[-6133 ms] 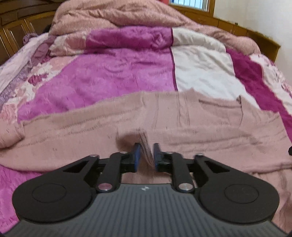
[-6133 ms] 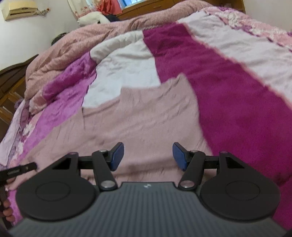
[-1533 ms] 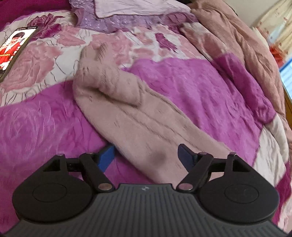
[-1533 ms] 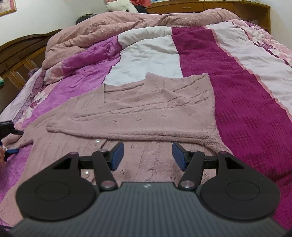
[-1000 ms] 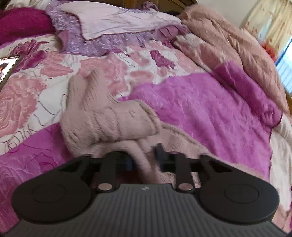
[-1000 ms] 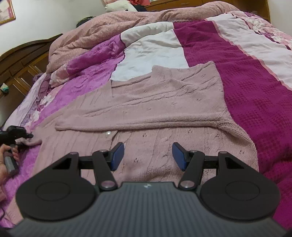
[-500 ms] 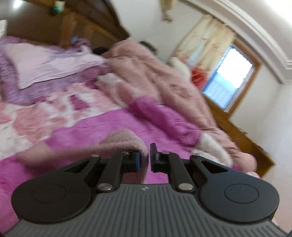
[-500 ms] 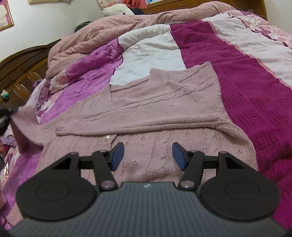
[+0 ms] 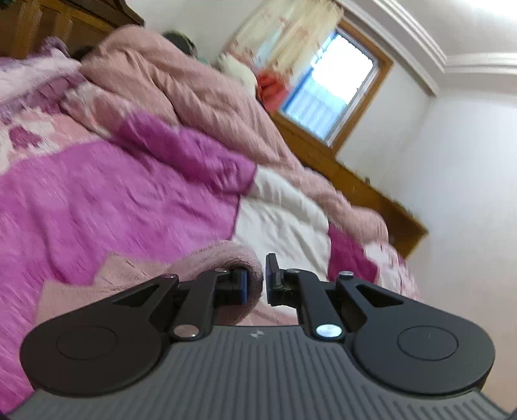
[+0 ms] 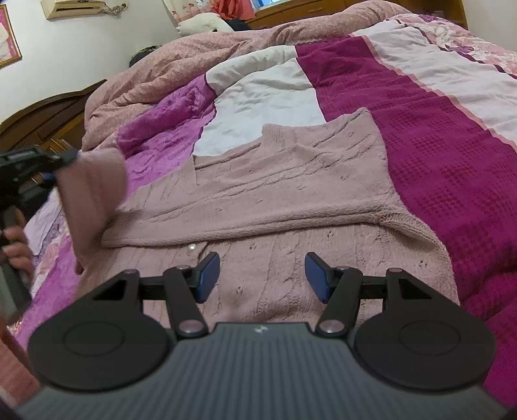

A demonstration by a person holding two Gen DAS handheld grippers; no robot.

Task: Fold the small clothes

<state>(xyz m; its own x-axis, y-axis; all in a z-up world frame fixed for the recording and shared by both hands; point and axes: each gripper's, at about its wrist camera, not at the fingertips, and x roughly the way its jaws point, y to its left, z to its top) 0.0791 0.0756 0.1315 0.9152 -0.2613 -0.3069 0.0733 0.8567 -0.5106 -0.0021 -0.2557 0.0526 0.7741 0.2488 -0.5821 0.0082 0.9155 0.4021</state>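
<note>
Left tongs [image 9: 255, 286] pinch the sweater's sleeve [image 10: 93, 190] aloft; right tongs [image 10: 262, 276] gape wide above its hem.

A wide bed [image 10: 420, 135] fills the room, spread with a patchwork cover of magenta, purple and white panels, and a dusty-pink quilt [image 10: 200, 61] lies bunched along its far side. Beyond it a wood-framed window [image 9: 336, 97] lets in bright daylight past a pale floral curtain [image 9: 290, 35]. The walls [image 9: 468, 155] are plain white, with an air conditioner [image 10: 77, 6] mounted high and a dark wooden headboard [image 10: 45, 119].
</note>
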